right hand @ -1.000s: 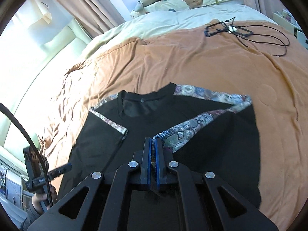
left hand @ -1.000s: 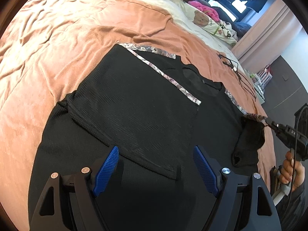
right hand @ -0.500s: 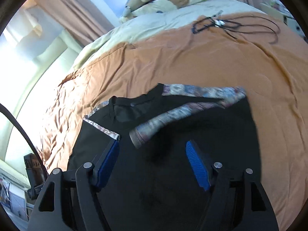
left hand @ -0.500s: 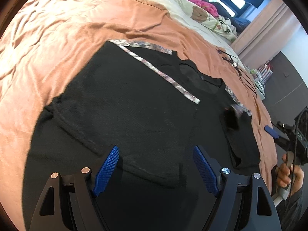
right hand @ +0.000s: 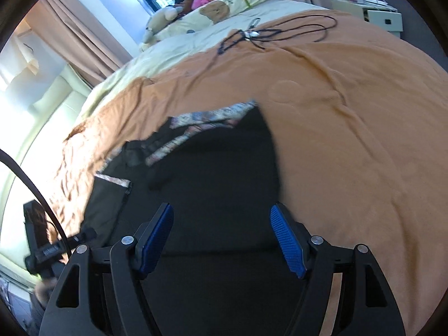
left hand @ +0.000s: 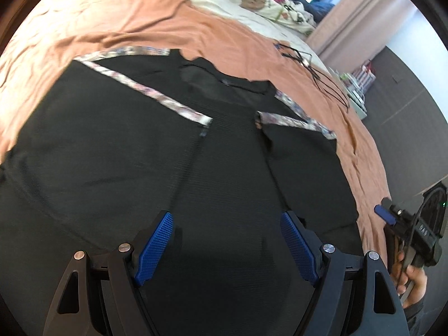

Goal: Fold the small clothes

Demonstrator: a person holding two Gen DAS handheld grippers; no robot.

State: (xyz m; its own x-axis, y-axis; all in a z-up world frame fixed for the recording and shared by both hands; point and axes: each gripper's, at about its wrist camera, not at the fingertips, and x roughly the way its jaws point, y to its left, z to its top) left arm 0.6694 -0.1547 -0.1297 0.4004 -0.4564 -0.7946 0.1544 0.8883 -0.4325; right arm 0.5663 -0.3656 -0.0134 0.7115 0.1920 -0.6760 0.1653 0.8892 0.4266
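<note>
A black top (left hand: 212,168) with patterned trim lies flat on an orange-brown blanket (left hand: 117,19) spread over a bed, both sleeves folded inward across its body so their trimmed cuffs angle toward the middle below the neckline. The left gripper (left hand: 226,240) hangs above the lower part of the garment, its blue-padded fingers (left hand: 155,240) spread wide with nothing between them and only black fabric showing beneath. The right gripper (right hand: 221,240) is likewise poised over the top, its jaws having just been opening and now standing apart with no cloth caught between them; the right sleeve (right hand: 218,151) lies across the body of the top, blurred in the right wrist view. In the left wrist view the right gripper appears at the far right edge of the bed, held by a hand (left hand: 414,277). A tangle of black cable (right hand: 268,32) lies on the blanket well beyond the garment, near a cream sheet (right hand: 179,44). Stuffed toys and a bear-print pillow (right hand: 221,7) are piled at the head of the bed, beside beige curtains (right hand: 81,36).
</note>
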